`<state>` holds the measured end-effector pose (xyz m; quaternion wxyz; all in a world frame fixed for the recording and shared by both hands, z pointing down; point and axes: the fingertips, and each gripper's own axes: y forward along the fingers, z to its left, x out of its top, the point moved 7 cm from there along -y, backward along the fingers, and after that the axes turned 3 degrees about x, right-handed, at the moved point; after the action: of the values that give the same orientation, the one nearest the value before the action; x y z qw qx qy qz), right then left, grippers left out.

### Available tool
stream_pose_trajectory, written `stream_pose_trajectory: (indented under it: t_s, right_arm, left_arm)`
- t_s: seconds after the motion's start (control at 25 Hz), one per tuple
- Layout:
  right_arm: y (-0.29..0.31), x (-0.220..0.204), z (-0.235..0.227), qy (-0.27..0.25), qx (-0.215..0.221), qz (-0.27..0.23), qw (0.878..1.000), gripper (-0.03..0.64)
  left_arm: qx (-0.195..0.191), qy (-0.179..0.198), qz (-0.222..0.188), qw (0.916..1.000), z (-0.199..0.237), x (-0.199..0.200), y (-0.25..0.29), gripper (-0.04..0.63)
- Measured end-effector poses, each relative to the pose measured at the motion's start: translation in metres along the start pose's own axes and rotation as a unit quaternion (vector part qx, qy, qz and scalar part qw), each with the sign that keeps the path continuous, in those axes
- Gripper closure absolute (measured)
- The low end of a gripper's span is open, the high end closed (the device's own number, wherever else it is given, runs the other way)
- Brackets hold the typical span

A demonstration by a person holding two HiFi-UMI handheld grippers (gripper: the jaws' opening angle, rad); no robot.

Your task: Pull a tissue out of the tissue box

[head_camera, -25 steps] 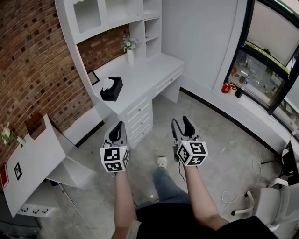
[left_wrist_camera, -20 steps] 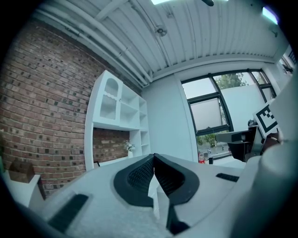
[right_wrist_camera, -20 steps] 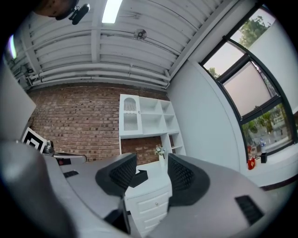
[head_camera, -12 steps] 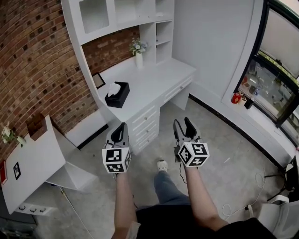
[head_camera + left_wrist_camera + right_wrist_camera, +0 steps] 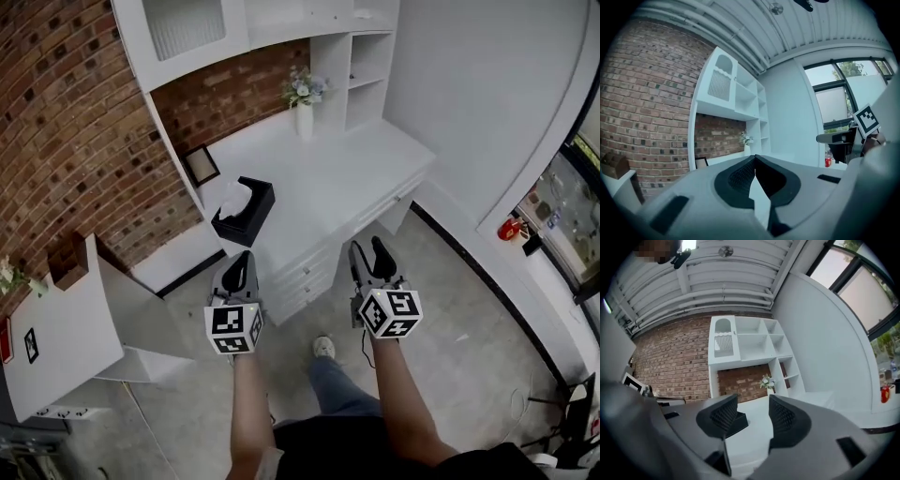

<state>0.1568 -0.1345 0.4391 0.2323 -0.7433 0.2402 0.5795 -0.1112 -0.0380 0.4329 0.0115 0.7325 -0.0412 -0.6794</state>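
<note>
In the head view, the person stands on the floor in front of a white tabletop and holds a gripper out in each hand. The left gripper and the right gripper hang side by side at the near edge of the tabletop, above its drawers. The black tissue box sits on the near left part of the tabletop by the brick wall, and a white tissue stands up out of its top. The box is nearer the left gripper, but both grippers are apart from it. A small frame leans at the wall behind the box. A vase of flowers stands farther back beside the shelves. In the left gripper view, the jaws meet at their tips with nothing between them. The vase and the frame show small beyond them under the shelves, and the right gripper's marker cube shows at the right edge. In the right gripper view, the jaws stand moderately apart and hold nothing. Through the gap lies bare tabletop, with the tissue box just beside the left jaw's inner edge, far beyond it. The vase shows above the gap against the brick.
</note>
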Motion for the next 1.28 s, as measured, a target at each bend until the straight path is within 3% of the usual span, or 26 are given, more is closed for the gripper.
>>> stream_pose_trajectory:
  t_s: [0.24, 0.44, 1.04, 1.28]
  right_arm:
    - [0.120, -0.010, -0.038, 0.009, 0.048, 0.035, 0.998, 0.427]
    - [0.193, -0.023, -0.051, 0.022, 0.086, 0.060, 0.994, 0.427]
    - [0.281, -0.037, -0.034, 0.025, 0.137, 0.096, 0.986, 0.428]
    - [0.321, -0.035, -0.019, -0.011, 0.180, 0.108, 0.978, 0.427]
  left_arm:
    - [0.052, -0.008, 0.015, 0.9985, 0.036, -0.007, 0.089, 0.586]
    - [0.082, 0.001, 0.034, 0.9960, 0.057, -0.011, 0.130, 0.586]
    - [0.131, -0.014, 0.053, 0.9898, 0.109, -0.013, 0.165, 0.586]
    - [0.140, -0.023, 0.055, 0.9883, 0.131, -0.014, 0.177, 0.586]
